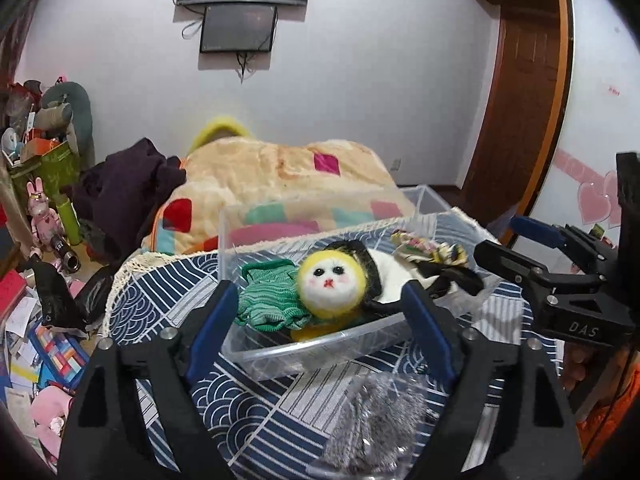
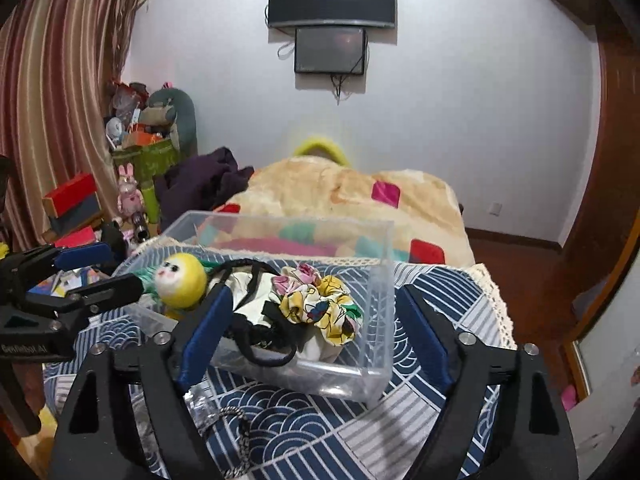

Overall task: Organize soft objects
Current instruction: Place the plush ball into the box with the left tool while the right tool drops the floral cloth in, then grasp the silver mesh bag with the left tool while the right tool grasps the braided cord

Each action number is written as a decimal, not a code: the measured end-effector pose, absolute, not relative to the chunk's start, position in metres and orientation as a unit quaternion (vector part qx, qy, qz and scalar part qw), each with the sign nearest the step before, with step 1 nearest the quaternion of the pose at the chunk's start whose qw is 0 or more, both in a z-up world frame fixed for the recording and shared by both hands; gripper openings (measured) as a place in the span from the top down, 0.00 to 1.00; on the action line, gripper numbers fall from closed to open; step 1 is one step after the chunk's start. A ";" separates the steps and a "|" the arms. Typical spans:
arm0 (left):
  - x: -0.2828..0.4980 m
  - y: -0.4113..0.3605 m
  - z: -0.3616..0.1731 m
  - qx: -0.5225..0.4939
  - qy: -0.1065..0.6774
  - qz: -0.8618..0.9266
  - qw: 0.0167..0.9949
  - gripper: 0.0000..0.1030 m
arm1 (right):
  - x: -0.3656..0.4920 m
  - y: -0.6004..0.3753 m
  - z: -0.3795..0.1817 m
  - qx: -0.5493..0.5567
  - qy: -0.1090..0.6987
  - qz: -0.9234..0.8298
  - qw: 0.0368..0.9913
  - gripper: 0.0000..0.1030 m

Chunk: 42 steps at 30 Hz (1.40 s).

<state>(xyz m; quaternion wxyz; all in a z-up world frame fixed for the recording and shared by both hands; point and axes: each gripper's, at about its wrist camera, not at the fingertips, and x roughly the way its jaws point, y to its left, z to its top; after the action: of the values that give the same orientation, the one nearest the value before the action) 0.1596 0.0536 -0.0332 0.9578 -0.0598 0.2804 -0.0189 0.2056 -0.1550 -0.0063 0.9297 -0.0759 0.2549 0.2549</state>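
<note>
A clear plastic box (image 1: 320, 350) (image 2: 376, 312) stands on a blue wave-patterned cloth (image 1: 256, 408) (image 2: 304, 432). In it lie a yellow round plush face (image 1: 330, 285) (image 2: 181, 280), a green knitted piece (image 1: 272, 300), a black-and-white cloth (image 1: 394, 276) (image 2: 248, 292) and a floral scrunchie (image 1: 430, 249) (image 2: 320, 304). My left gripper (image 1: 320, 304) is open and empty just before the box. My right gripper (image 2: 316, 312) is open and empty at the box's near side; it also shows in the left wrist view (image 1: 516, 248). A silver knitted item in a clear bag (image 1: 372, 428) lies near me.
A patchwork blanket (image 1: 280, 184) (image 2: 352, 196) covers the bed behind the box, with a dark purple garment (image 1: 124, 192) (image 2: 204, 184) at its left. Toys, boxes and papers crowd the floor at left (image 1: 44, 280). A wooden door (image 1: 516, 92) stands at right.
</note>
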 end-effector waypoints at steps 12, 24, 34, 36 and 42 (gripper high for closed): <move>0.119 0.041 -0.059 -0.039 0.310 -0.043 0.949 0.08 | 0.168 -0.163 -0.027 -0.082 0.262 0.290 0.917 0.13; 0.128 0.018 -0.124 -0.060 0.386 -0.084 0.917 0.26 | 0.154 -0.154 -0.085 -0.086 0.346 0.328 0.875 0.15; 0.123 0.021 -0.128 -0.084 0.380 -0.107 0.915 0.61 | 0.152 -0.129 -0.101 -0.125 0.357 0.351 0.856 0.44; 0.120 0.023 -0.126 -0.084 0.377 -0.103 0.917 0.64 | 0.152 -0.124 -0.101 -0.141 0.352 0.346 0.858 0.54; 0.111 0.033 -0.118 -0.085 0.365 -0.089 0.923 0.69 | 0.159 -0.131 -0.099 -0.127 0.352 0.342 0.862 0.86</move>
<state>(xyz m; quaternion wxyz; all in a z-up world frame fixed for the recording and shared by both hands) 0.1106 0.0335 -0.1176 0.9229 -0.0852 0.3646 -0.0894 0.1591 -0.1307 -0.0992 0.8622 -0.1273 0.3516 0.3417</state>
